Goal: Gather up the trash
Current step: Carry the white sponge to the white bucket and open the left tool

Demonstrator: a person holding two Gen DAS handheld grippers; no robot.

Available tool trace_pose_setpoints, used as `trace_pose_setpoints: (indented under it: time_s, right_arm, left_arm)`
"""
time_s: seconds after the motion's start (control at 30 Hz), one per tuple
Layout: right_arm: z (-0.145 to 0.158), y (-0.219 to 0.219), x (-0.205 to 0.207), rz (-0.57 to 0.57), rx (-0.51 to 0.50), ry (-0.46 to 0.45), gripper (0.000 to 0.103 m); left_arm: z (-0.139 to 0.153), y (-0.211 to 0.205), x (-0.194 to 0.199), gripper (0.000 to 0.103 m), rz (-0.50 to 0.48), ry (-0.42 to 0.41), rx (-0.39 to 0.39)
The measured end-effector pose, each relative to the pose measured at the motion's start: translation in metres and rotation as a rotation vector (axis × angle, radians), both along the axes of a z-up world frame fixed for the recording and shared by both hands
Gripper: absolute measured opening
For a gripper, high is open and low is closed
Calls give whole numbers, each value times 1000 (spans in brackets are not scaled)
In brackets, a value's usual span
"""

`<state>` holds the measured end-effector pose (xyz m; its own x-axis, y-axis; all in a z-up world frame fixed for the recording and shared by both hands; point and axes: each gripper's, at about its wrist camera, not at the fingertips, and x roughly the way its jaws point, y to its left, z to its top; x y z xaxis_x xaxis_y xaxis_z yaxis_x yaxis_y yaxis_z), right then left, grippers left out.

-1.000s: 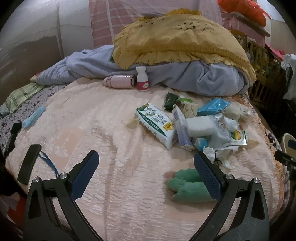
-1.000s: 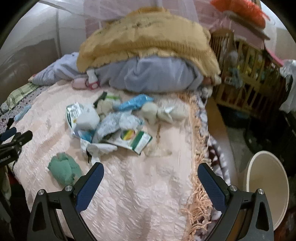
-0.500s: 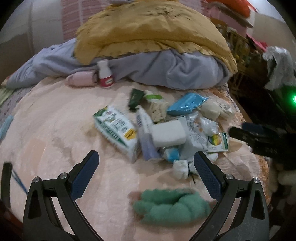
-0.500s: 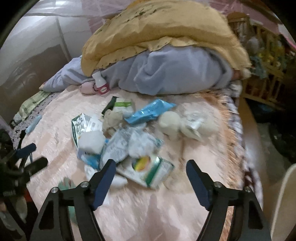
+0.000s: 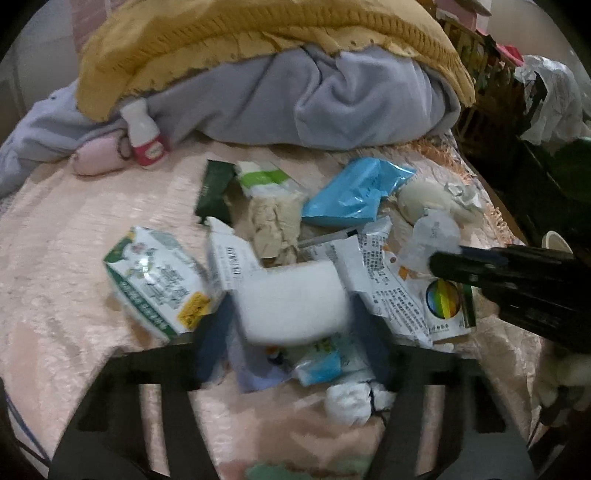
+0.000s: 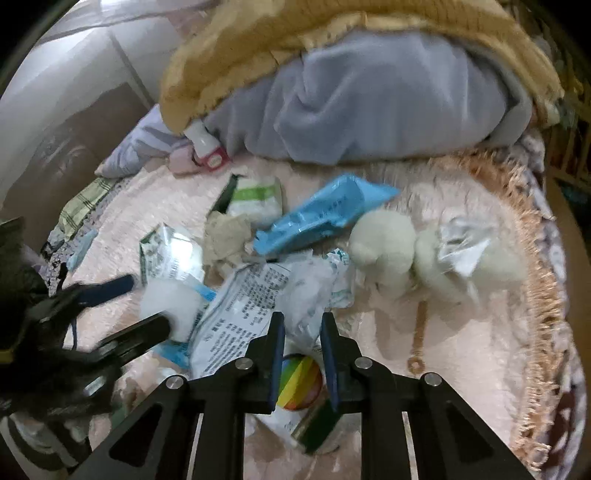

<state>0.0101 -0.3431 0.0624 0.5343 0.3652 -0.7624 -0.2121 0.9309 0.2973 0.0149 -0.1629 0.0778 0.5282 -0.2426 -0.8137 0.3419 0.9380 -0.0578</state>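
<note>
A heap of trash lies on the pink bedspread point(image 5: 66, 325). My left gripper point(image 5: 291, 325) has its blue pads around a white foam block point(image 5: 291, 302), which also shows in the right wrist view point(image 6: 170, 302). My right gripper point(image 6: 303, 332) is nearly shut on a crumpled white printed wrapper point(image 6: 258, 295), above a small box with a rainbow circle point(image 6: 299, 380). That box also shows in the left wrist view point(image 5: 443, 306). A blue packet point(image 5: 354, 192), a green-and-white tissue pack point(image 5: 159, 284) and crumpled brown paper point(image 5: 273, 221) lie in the heap.
A grey blanket point(image 5: 314, 99) under a mustard knitted throw point(image 5: 258, 33) fills the back of the bed. A small white bottle with a red label point(image 5: 142, 136) and a pink pouch point(image 5: 96, 162) lie by it. A cream plush toy point(image 6: 384, 251) lies near the fringed right edge point(image 6: 543, 295).
Both grippers moved forward and down into the heap. The left jaws closed around the white foam block. The right jaws narrowed onto the printed wrapper.
</note>
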Motion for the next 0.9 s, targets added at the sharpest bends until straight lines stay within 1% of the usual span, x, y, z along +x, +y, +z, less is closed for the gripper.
trace_pose_setpoints:
  time_s: [0.03,0.07,0.17,0.23,0.33,0.47,0.57,0.63,0.77,0.9]
  right_arm:
    - [4,-1,-3,3,1,-11,18]
    - [9,-2,-8,6,0,-25,18]
    - [19,-8,-19,6,-12,-57,18]
    - [21,-12,-22,3,-10,-59,18]
    - [24,-20,-33,-11,9,-65,17]
    - [35,-33,-60,-24,36,-87,17]
    - [44,-41,-82,-36,28,-108,17]
    - [50,-51,-97,-56,22,-121,17]
    - [62,-87,-129,-120,20,-142,17]
    - [71,-133,-160,-220,-3,-141,17]
  left_arm:
    - [-1,0,1,50,-2,5,-14]
    - [-1,-1,2,44,-4,8,-27]
    - [5,2,-2,37,4,3,-49]
    - [14,6,-7,37,4,-1,-77]
    - [31,12,-17,36,14,-28,-95]
    - [50,9,-30,36,-3,-39,-131]
    - [62,-6,-45,36,-42,-51,-150]
    - [69,-24,-57,36,-79,-56,-158]
    - [76,-63,-75,36,-150,-43,-179]
    - [76,-117,-93,36,-233,-25,-190]
